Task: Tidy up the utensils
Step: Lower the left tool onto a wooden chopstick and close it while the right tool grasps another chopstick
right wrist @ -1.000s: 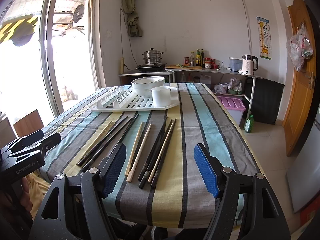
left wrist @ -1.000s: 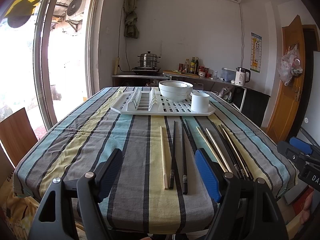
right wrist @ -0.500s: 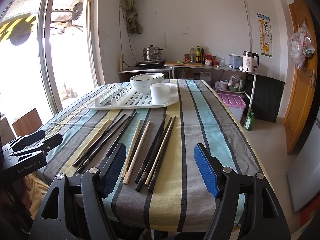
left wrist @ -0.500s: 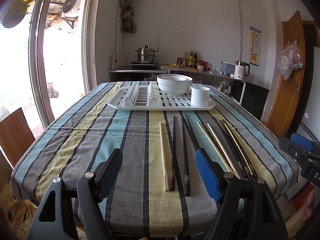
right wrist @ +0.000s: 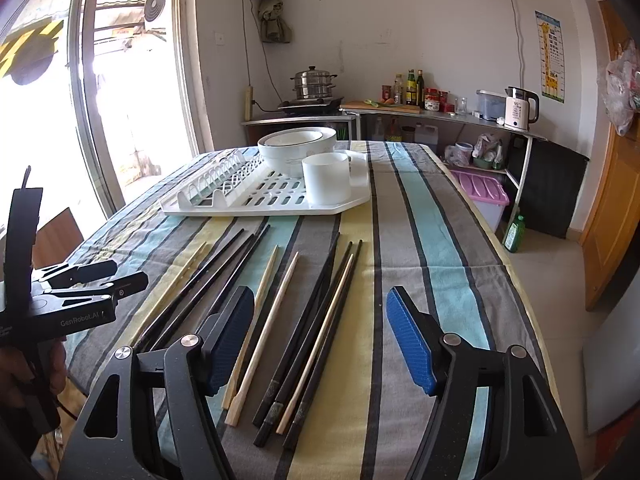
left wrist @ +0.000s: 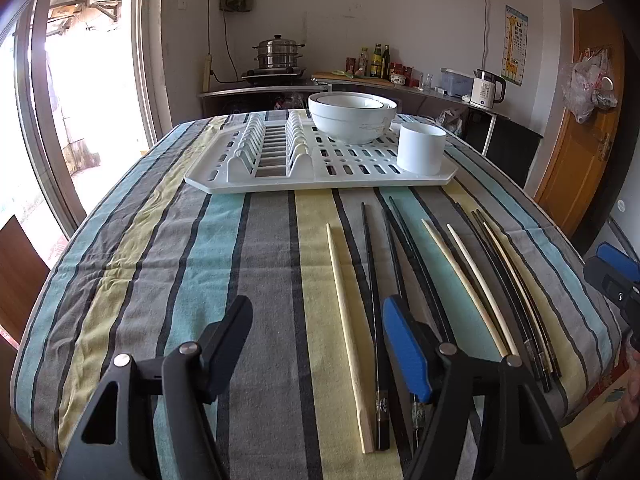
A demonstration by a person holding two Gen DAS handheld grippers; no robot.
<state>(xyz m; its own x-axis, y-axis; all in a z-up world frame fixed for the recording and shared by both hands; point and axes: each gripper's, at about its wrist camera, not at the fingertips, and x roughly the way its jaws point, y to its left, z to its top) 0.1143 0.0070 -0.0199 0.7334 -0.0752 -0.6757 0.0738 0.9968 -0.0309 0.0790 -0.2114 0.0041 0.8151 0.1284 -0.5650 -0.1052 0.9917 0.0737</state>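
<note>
Left wrist view, left hand-held gripper [left wrist: 316,344] released, jaws just closing slightly over a pale chopstick [left wrist: 346,320], right hand-held gripper [right wrist: 320,336] spread above chopsticks [right wrist: 304,332], striped surface [left wrist: 160,240].

In the left wrist view, the blue pad of the left hand-held gripper [left wrist: 320,354] covered part of a black chopstick [left wrist: 416,264], and the bodies of both fingers ran off the bottom edge. The right hand-held gripper [left wrist: 616,272] was cut off by the right edge, so its jaws could not be read there. In the right wrist view, the right hand-held gripper's near finger [right wrist: 228,344] hid the lower ends of the black chopsticks [right wrist: 208,280] on the striped surface [right wrist: 440,264]. The bottle labels [right wrist: 412,88] on the far counter were too small to read. Behind the white cup [right wrist: 326,178], part of the drying rack [right wrist: 264,200] was hidden.
</note>
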